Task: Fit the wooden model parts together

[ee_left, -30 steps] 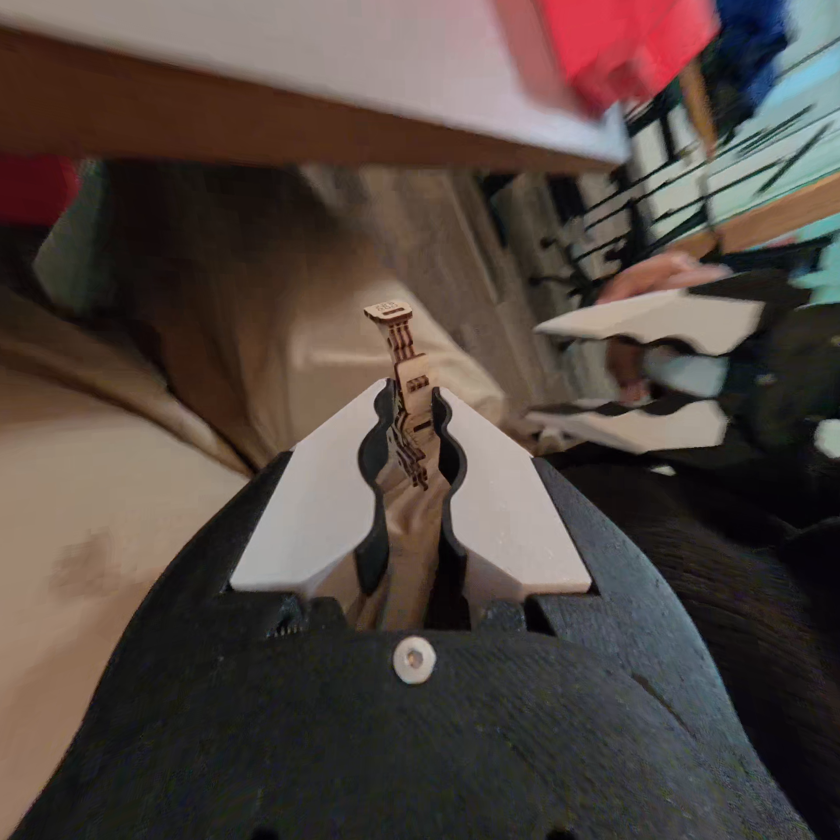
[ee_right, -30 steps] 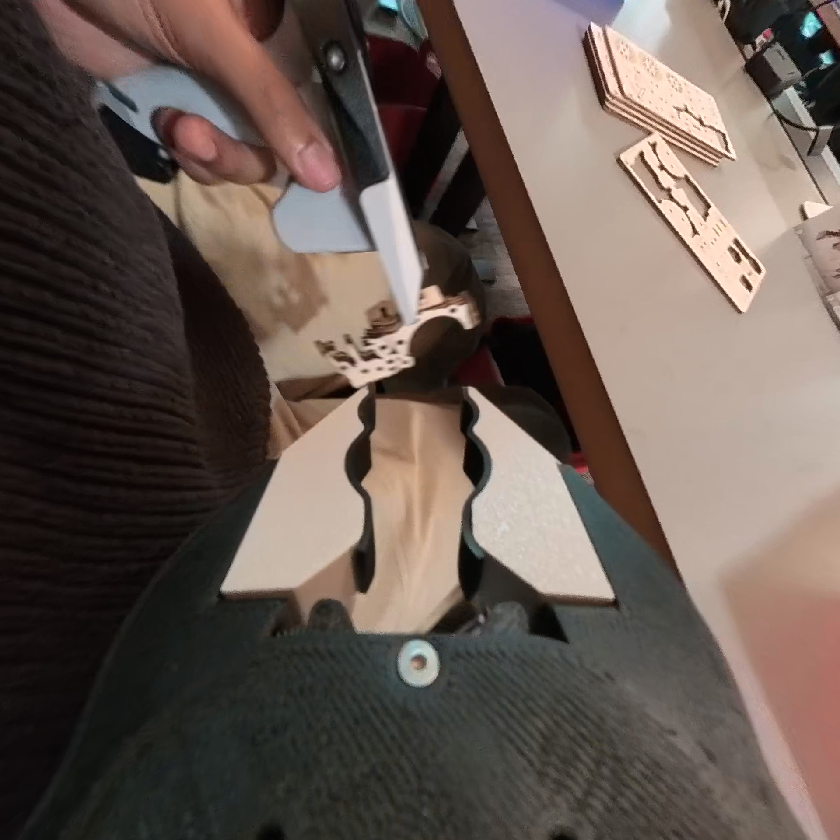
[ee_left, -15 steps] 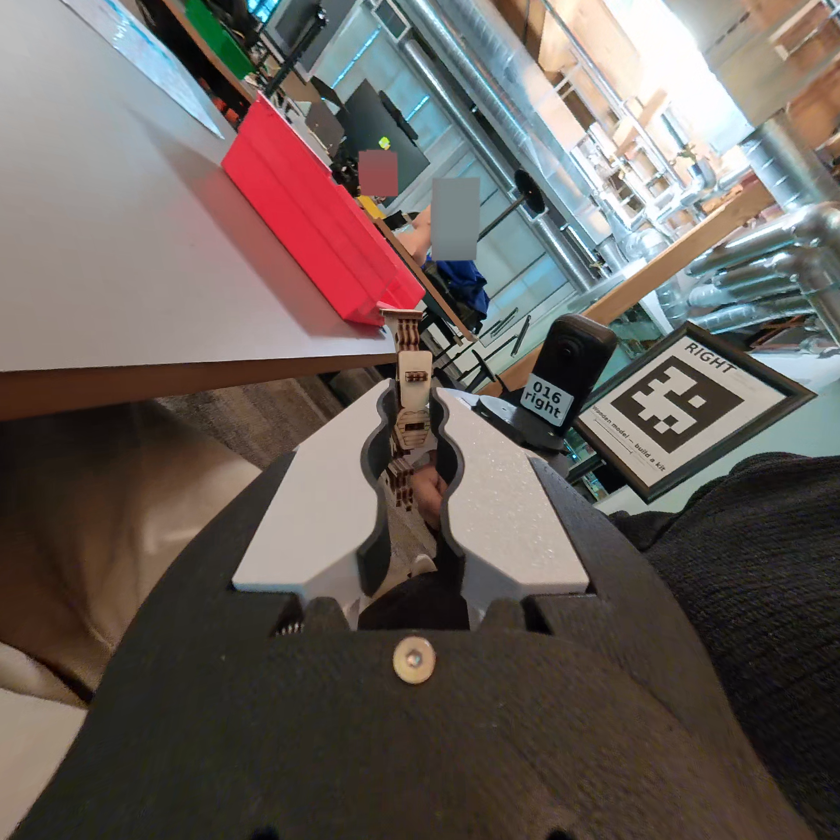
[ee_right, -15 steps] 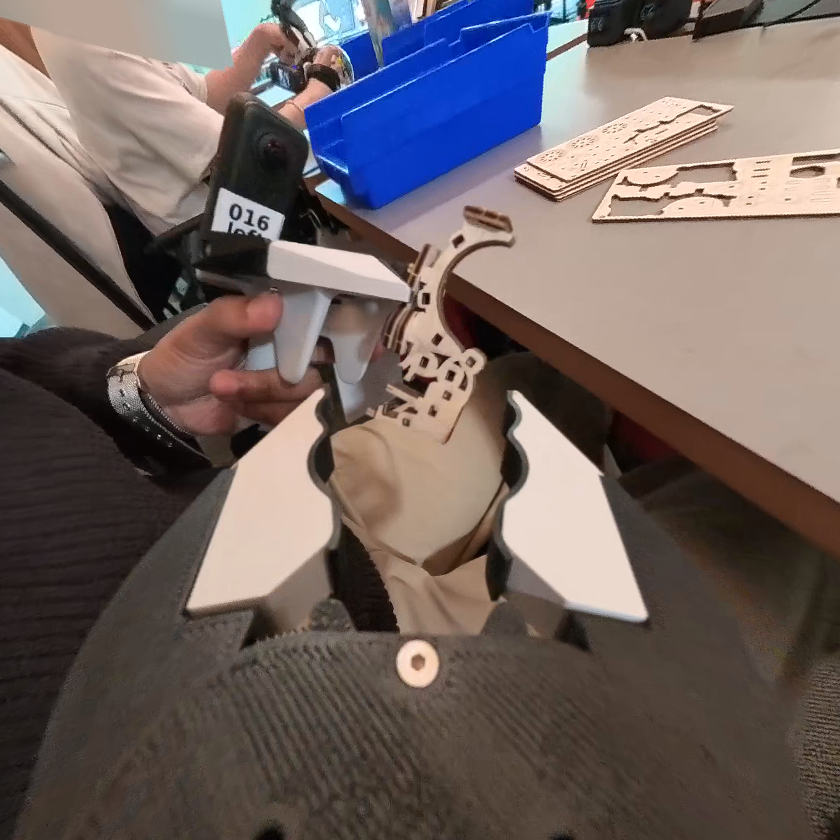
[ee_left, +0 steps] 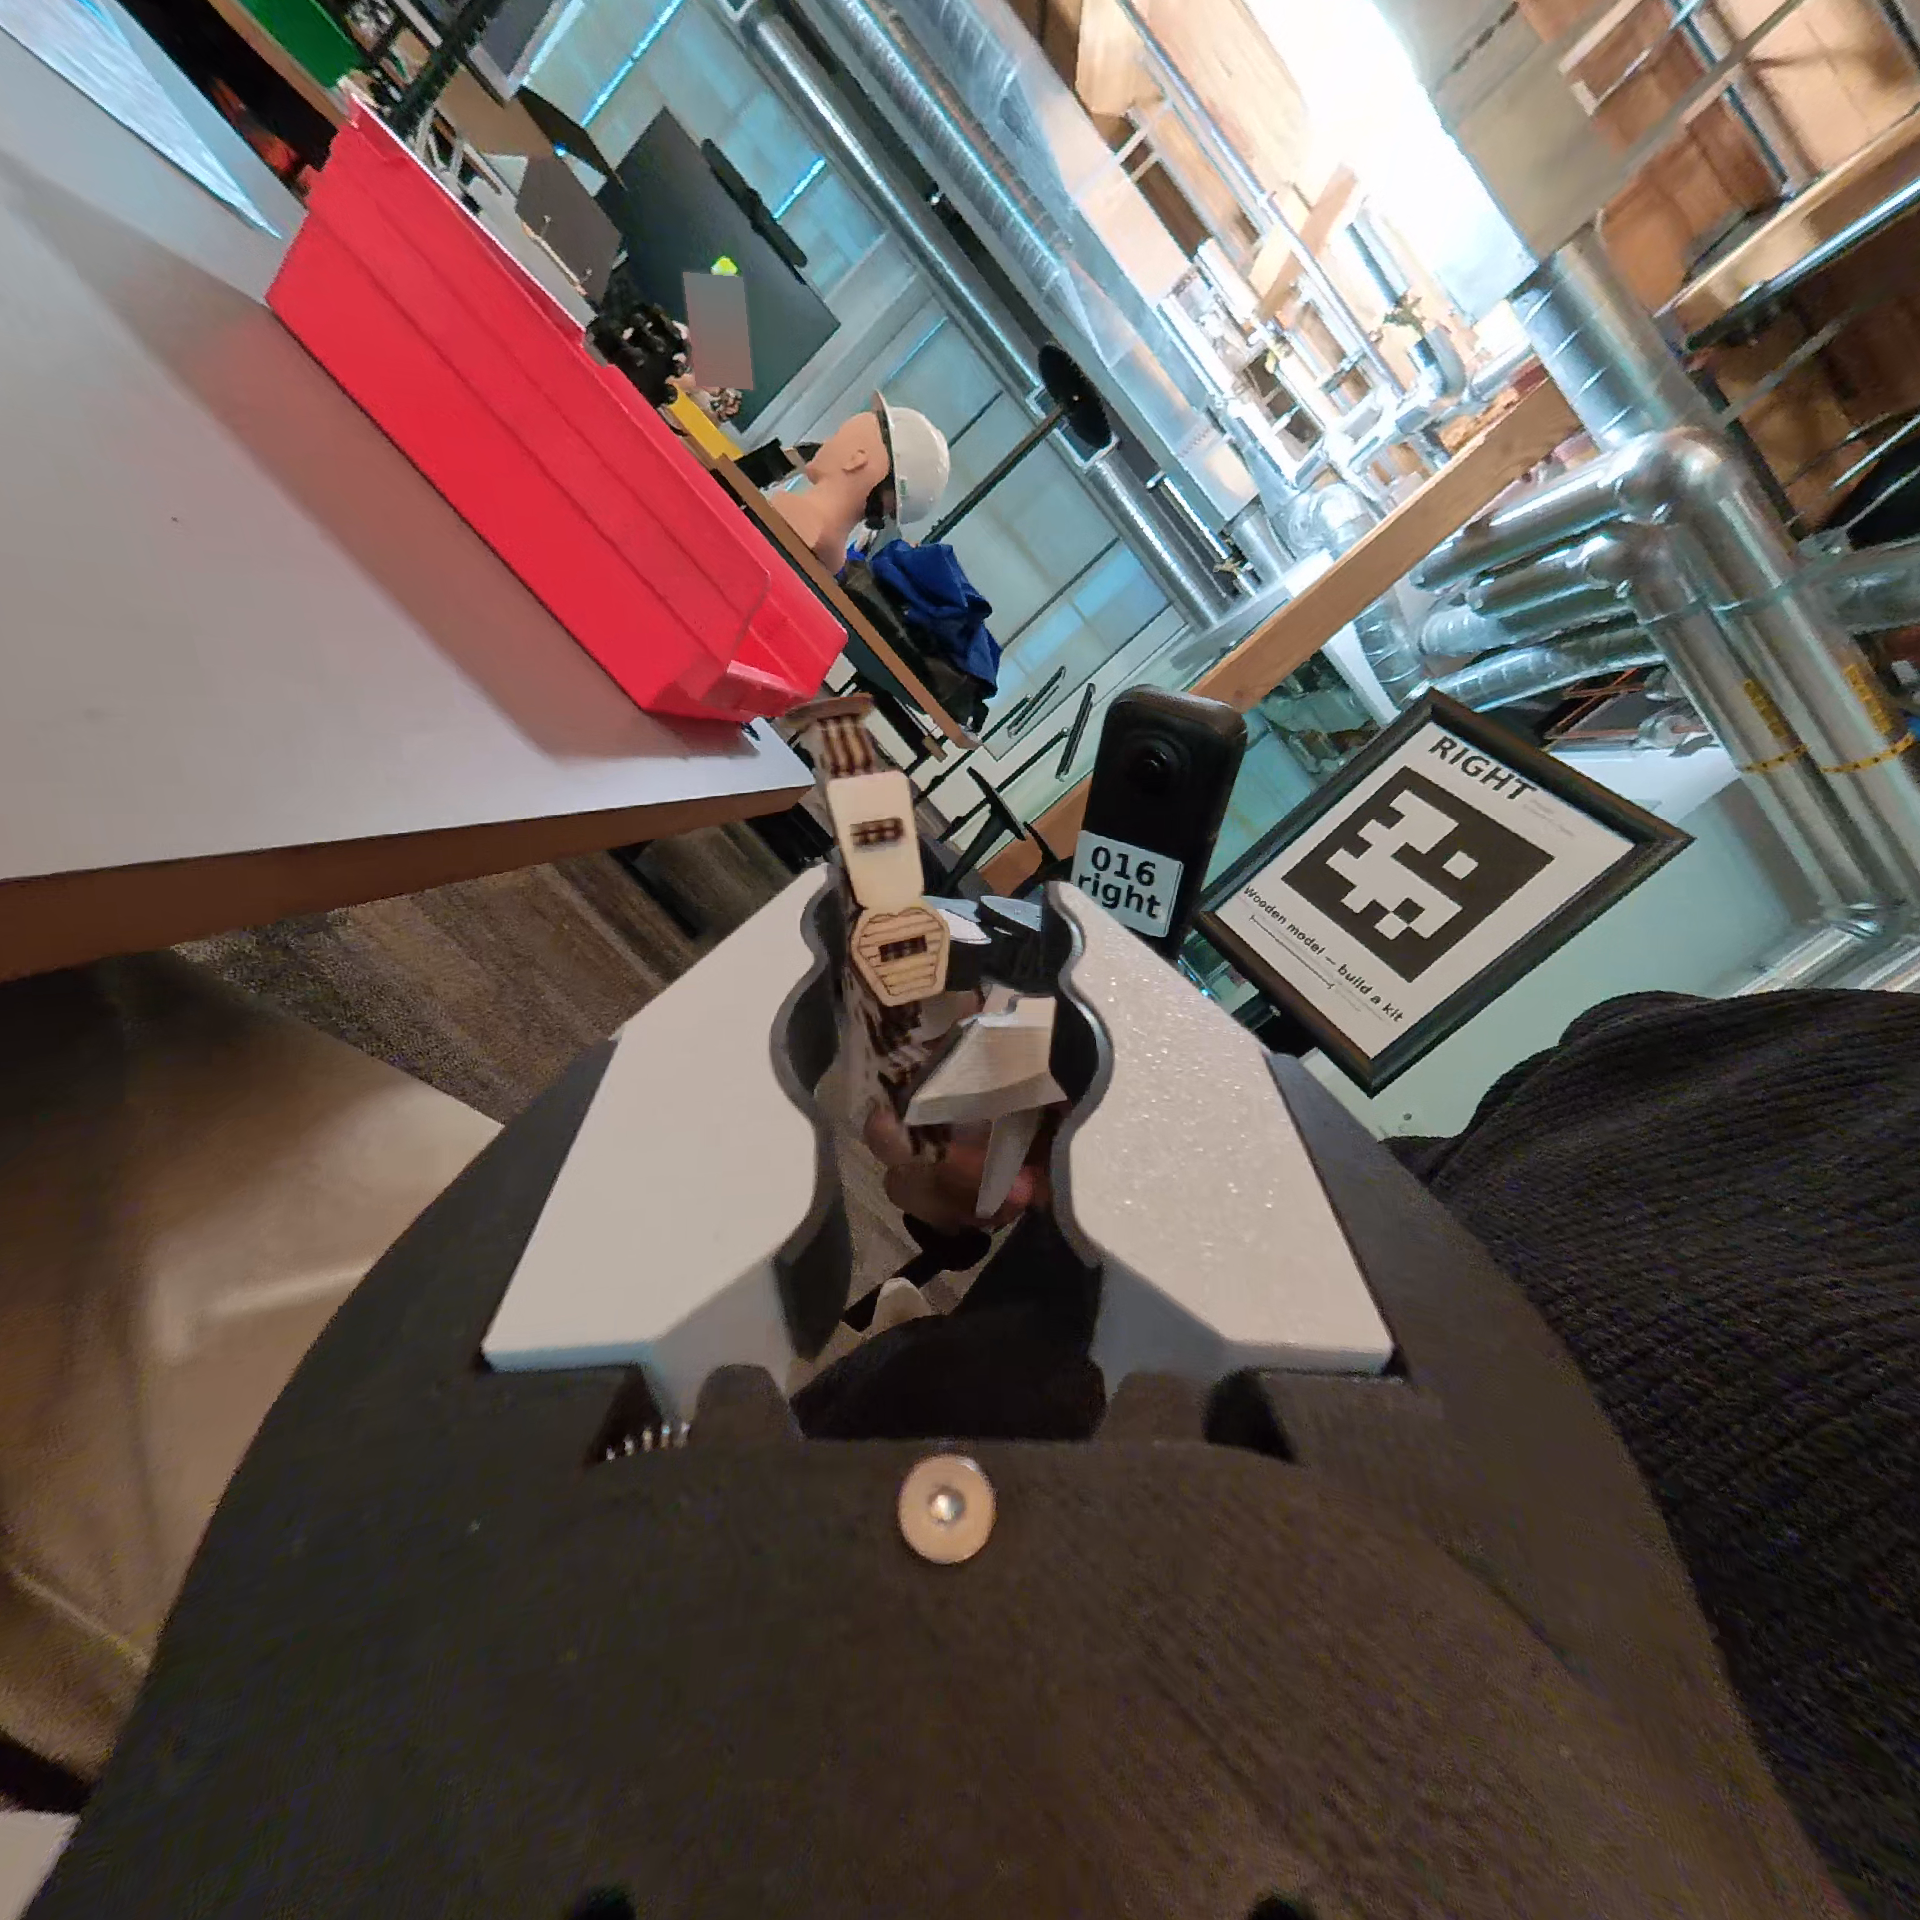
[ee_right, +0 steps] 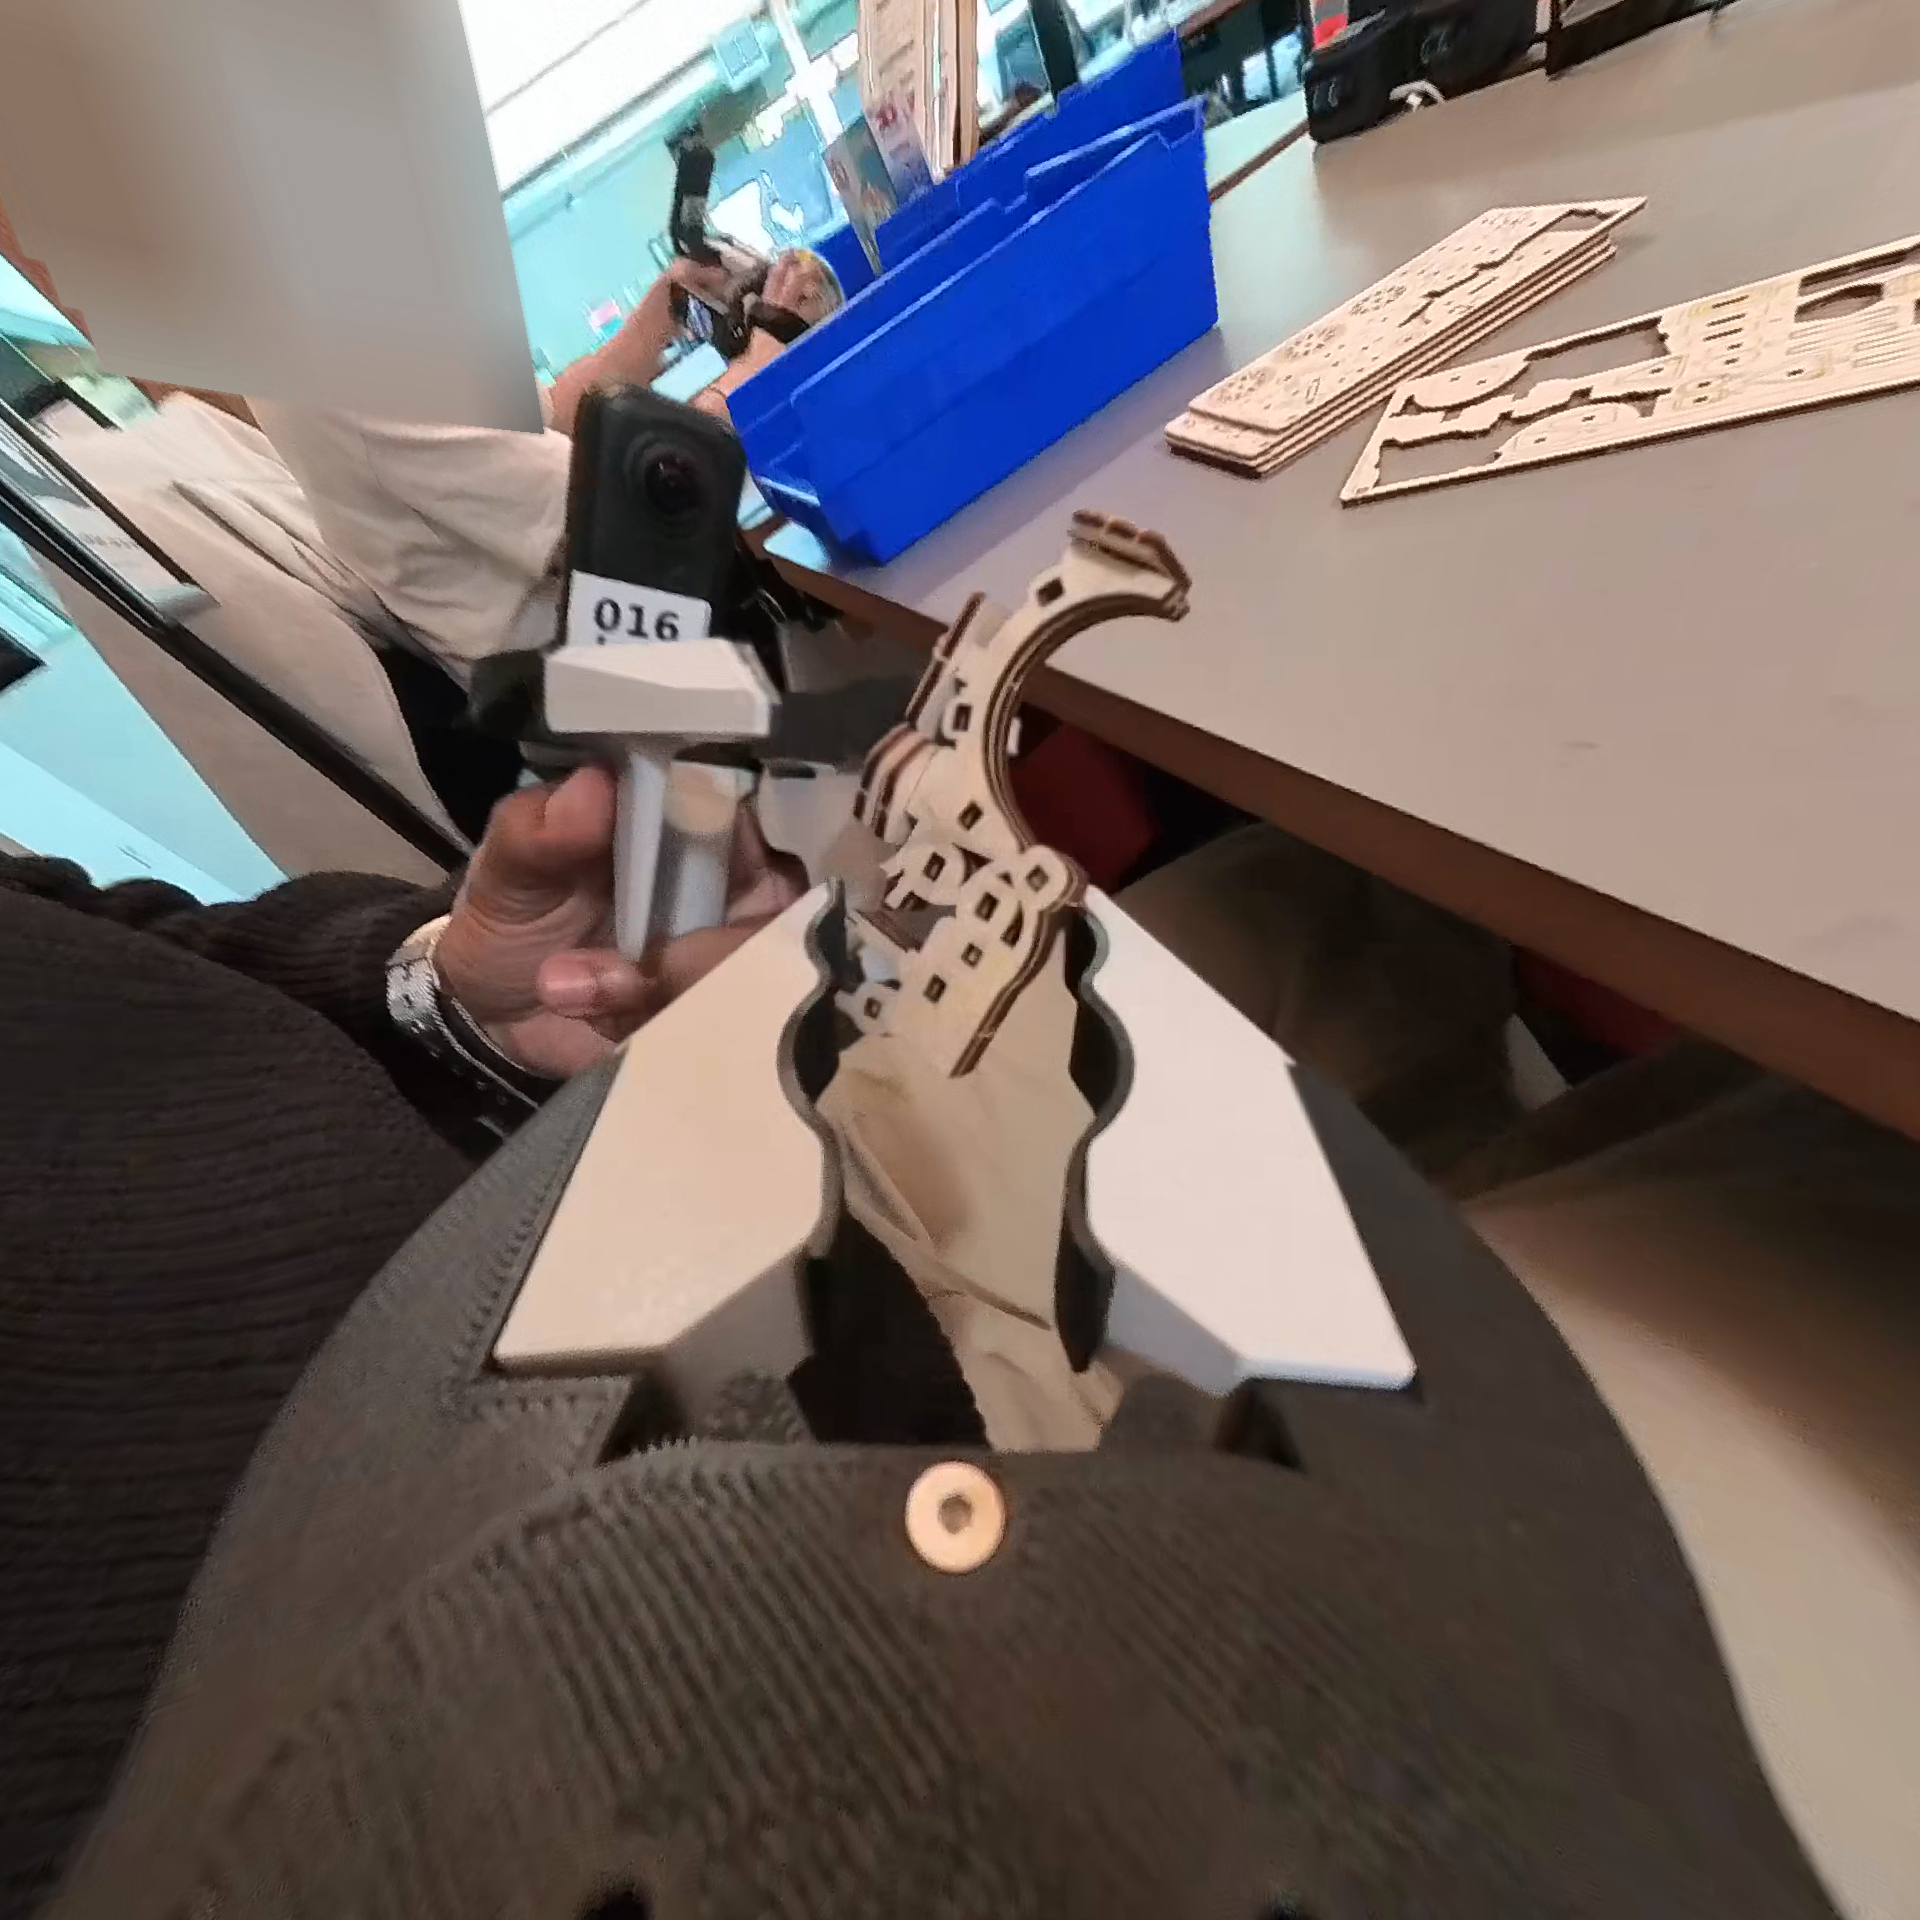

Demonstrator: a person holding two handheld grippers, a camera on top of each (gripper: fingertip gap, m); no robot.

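The layered, curved pale plywood model assembly point(ee_right: 997, 748) stands in the air off the grey table's point(ee_right: 1558, 675) edge, between the fingertips of the right gripper point(ee_right: 956, 925), which appears clenched on its lower edges. The left gripper point(ee_left: 935, 914) is released, with the assembly point(ee_left: 883, 842) resting against one finger. The handover should finish only once the right grip is square. The table edge is close. The stacked plywood part sheets point(ee_right: 1403, 322), blue plastic bin point(ee_right: 987, 312) and red plastic bin point(ee_left: 520, 468) are well apart.

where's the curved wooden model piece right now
The curved, slotted wooden model piece is in the air between the two grippers, off the edge of the grey table, its lower end between the right gripper's fingertips.
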